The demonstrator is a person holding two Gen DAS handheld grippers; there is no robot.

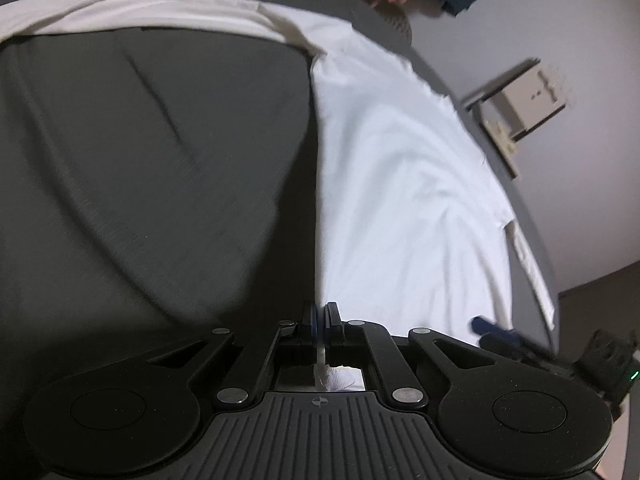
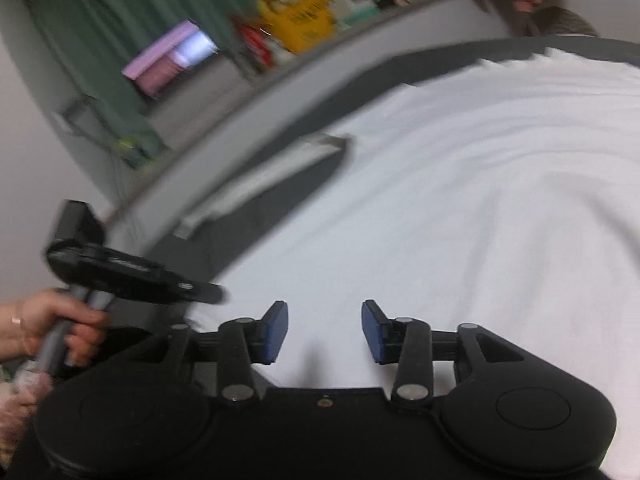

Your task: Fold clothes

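Grey cloth covers the table (image 1: 140, 160), which fills most of the left wrist view from nine o'clock to the centre. White garment (image 1: 400, 184), the piece being folded, lies spread on it from twelve o'clock down to five o'clock, its long straight edge running down the middle of the frame. A cream strip of fabric (image 1: 120, 12) curves along the top, from ten to twelve o'clock.

At six o'clock, the left gripper (image 1: 320, 320) has its jaws pressed together on that white edge, and a bit of white cloth pokes through behind the blue pads.

From the right wrist view, the same white garment (image 2: 460, 220) fills the frame from one o'clock to six, softly rippled and blurred. At six o'clock, the right gripper (image 2: 324, 330) sits with its blue pads (image 2: 278, 332) spread wide apart, nothing between them, just above the cloth. At eight o'clock, a hand (image 2: 52, 332) grips a grey handle below a black device.
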